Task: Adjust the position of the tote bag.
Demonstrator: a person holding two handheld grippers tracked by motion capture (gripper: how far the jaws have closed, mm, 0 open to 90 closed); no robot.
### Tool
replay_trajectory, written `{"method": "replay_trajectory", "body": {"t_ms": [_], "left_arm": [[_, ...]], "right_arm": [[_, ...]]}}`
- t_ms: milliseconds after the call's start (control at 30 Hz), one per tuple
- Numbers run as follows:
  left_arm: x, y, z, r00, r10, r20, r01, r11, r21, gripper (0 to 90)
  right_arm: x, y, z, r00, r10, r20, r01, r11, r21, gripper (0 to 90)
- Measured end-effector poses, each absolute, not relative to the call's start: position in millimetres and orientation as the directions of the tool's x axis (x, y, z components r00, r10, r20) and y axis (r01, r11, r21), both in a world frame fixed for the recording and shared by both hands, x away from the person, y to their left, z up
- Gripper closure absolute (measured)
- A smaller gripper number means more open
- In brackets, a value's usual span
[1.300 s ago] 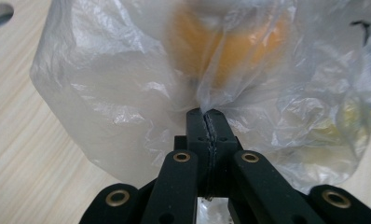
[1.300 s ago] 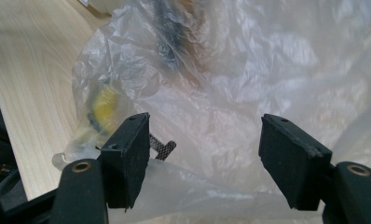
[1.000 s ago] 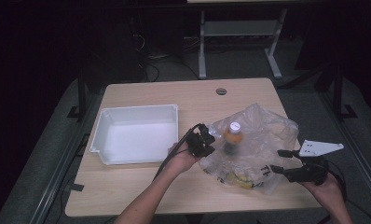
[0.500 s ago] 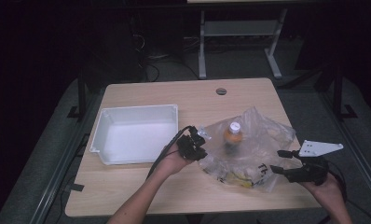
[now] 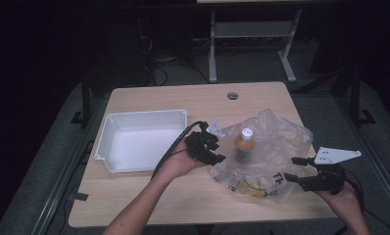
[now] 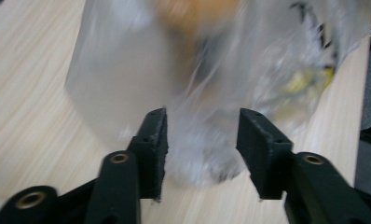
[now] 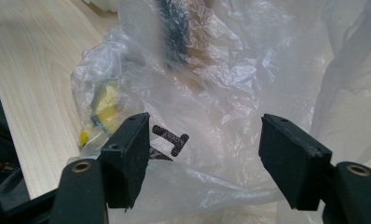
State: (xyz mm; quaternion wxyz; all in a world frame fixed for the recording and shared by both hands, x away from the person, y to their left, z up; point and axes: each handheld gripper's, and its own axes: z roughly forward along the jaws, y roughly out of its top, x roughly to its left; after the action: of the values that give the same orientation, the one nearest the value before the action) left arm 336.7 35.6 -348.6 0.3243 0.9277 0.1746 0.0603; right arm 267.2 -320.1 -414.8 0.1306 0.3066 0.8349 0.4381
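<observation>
the left hand-held gripper (image 5: 213, 147) sits at the centre of the high view, matte black with blocky jaws that look moulded and faintly ribbed along their inner faces in the left gripper view. its jaws have just been opening and now stand a moderate way apart; crinkled film lies in the gap between them, but the pads do not press on it. the blur in that view hides whether the film brushes either pad.

the right hand-held gripper (image 5: 296, 169) lies at the lower right of the high view, the same black make, with a flat grey three-cornered plate on top. its jaws stand wide, and in the right gripper view the bag's wrinkled skin fills the space between them, seemingly untouched by either pad, though i cannot tell for certain.

the plastic bag (image 5: 269, 156) is thin, clear and glossy, heavily creased, slumped in a loose mound on the surface at centre right of the high view, between the two hand-held grippers. black printing marks its lower side. inside it stands a bottle (image 5: 244, 143) with a white cap and an orange-brown body, upright, near the bag's left half. something yellow (image 5: 249, 185) lies low in the bag toward the bottom edge; i cannot make out what it is.

the surface (image 5: 149, 196) is pale wood-grain laminate with rounded corners. a white tray (image 5: 144, 116), rectangular with smooth walls, sits at its left, just beside the left hand
</observation>
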Motion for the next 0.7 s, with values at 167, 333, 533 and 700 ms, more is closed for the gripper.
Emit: {"method": "replay_trajectory", "body": {"t_ms": [167, 333, 533, 700], "left_arm": [[336.8, 11.9, -336.6, 0.932, 0.362, 0.03, 0.258, -0.718, 0.646, 43.4], [346.9, -1.3, -334.1, 0.916, 0.398, 0.042, 0.281, -0.714, 0.642, 46.1], [351.2, -6.9, -339.8, 0.918, 0.394, 0.047, 0.284, -0.735, 0.615, 65.7], [352.4, -5.9, -340.2, 0.919, 0.39, 0.062, 0.273, -0.74, 0.615, 88.8]], "right_arm": [[266.7, -321.3, -414.0, -0.778, 0.626, 0.045, 0.391, 0.427, 0.815, 33.1], [266.4, -322.7, -413.4, -0.778, 0.626, 0.045, 0.388, 0.423, 0.819, 33.1], [266.5, -324.8, -413.1, -0.776, 0.629, 0.049, 0.388, 0.415, 0.823, 33.2], [266.2, -324.7, -412.7, -0.776, 0.629, 0.048, 0.386, 0.415, 0.824, 33.2]]}}
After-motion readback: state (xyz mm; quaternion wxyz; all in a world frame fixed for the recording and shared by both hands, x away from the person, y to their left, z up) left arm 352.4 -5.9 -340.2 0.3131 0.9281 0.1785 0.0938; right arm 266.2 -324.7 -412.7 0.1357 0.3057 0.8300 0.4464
